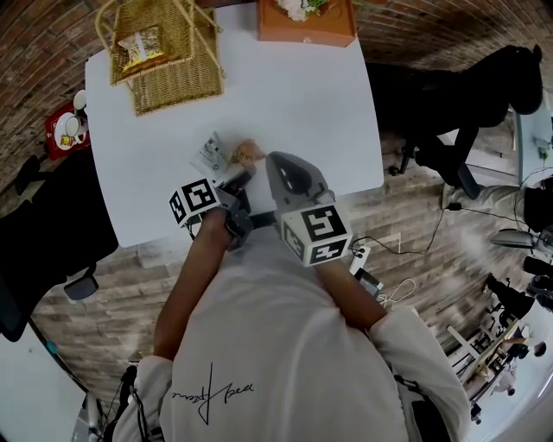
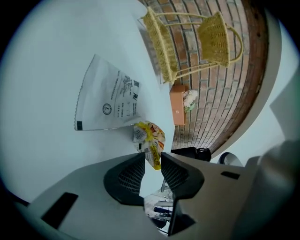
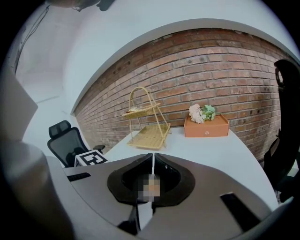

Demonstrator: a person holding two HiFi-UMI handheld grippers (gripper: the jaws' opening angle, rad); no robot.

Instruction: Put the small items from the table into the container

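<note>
A small yellow snack packet (image 2: 150, 136) lies on the white table (image 1: 285, 104), right beside a flat white packet (image 2: 105, 98). In the head view both sit just ahead of my grippers, the white packet (image 1: 211, 154) to the left of the yellow one (image 1: 248, 153). My left gripper (image 2: 153, 157) is open, with the near end of the yellow packet between its fingertips and a gap still showing. My right gripper (image 3: 153, 157) is shut and hovers over the table, pointing at the two-tier wicker basket (image 3: 147, 133). That basket (image 1: 173, 82) stands at the far left corner and holds one snack packet (image 1: 141, 47).
An orange box with flowers (image 1: 305, 24) stands at the table's far edge. A black office chair (image 1: 43, 250) is at the left, beside a small red stand with cups (image 1: 65, 129). Another dark chair (image 1: 449, 104) and cables lie on the right.
</note>
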